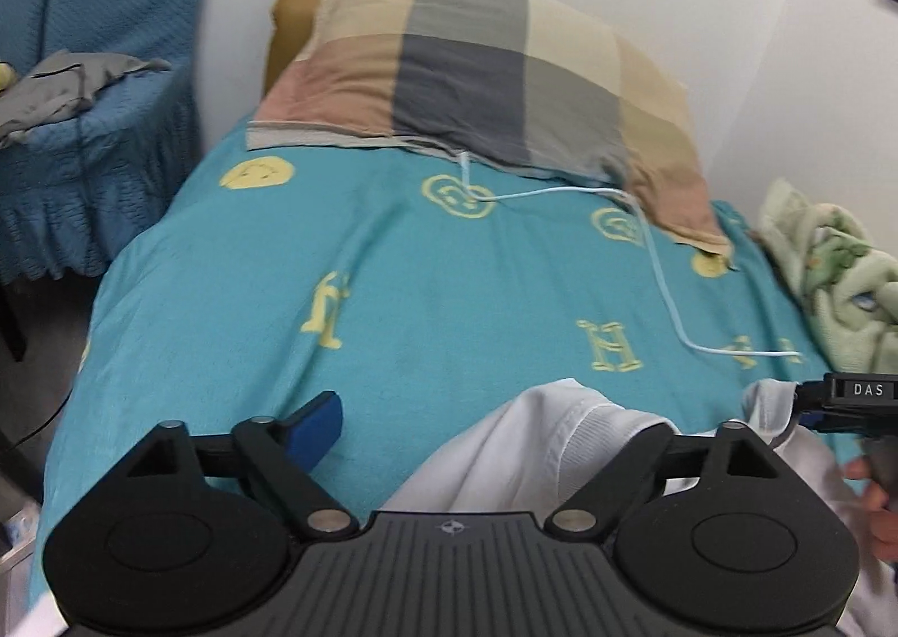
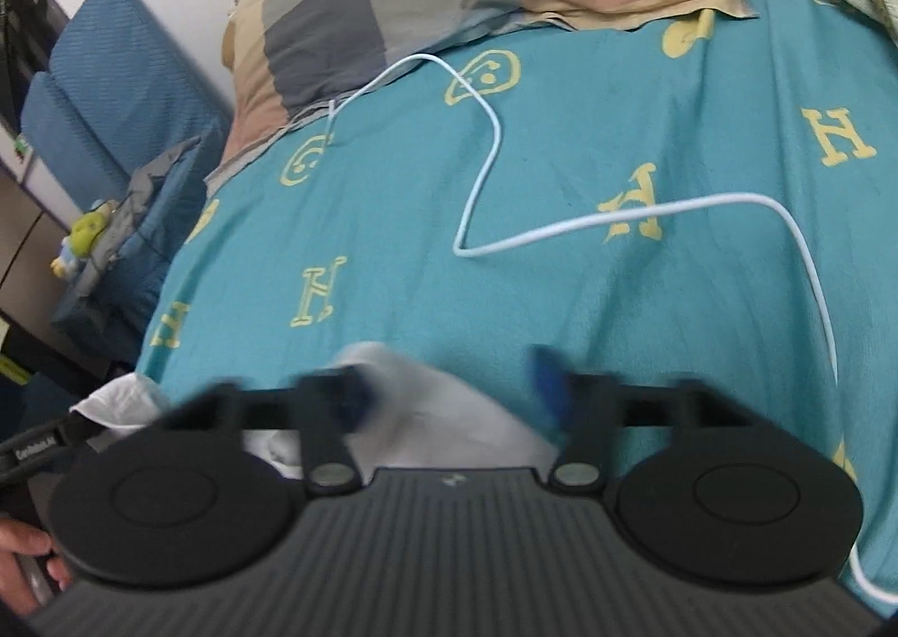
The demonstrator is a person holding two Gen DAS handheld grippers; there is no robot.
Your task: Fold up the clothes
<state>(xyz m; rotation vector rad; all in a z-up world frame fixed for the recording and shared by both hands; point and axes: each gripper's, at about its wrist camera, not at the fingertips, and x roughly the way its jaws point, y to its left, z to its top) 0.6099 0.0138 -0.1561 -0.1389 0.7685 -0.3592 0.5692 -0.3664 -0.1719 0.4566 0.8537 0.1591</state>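
Both my left gripper [image 1: 494,429] and right gripper [image 2: 449,393] gape wide over the white shirt [image 1: 539,446]. Its far edge lies on the teal bedspread [image 1: 393,272], near the white cable [image 2: 488,149].

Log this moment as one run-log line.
left gripper: open, over white cotton garment | right gripper: open, straddling garment, blurred | surface: teal patterned bedsheet | fold: not started
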